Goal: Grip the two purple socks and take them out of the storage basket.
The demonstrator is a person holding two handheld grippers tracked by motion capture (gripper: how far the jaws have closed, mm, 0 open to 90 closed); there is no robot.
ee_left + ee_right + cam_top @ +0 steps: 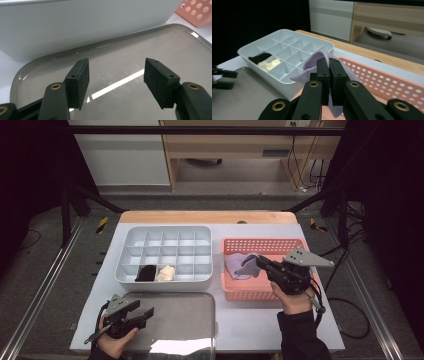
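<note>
Two grippers: one in each hand, near edge of the table
Right gripper: jaws clamped tight on a lilac cloth, lifted above the pink basket at right
Left gripper: jaws apart with nothing between them, low over the grey tray (near left)
White organiser: far left; black item and cream item in adjoining near-row compartments

Lilac cloth, perforated salmon-pink basket, pale grey organiser.
</note>
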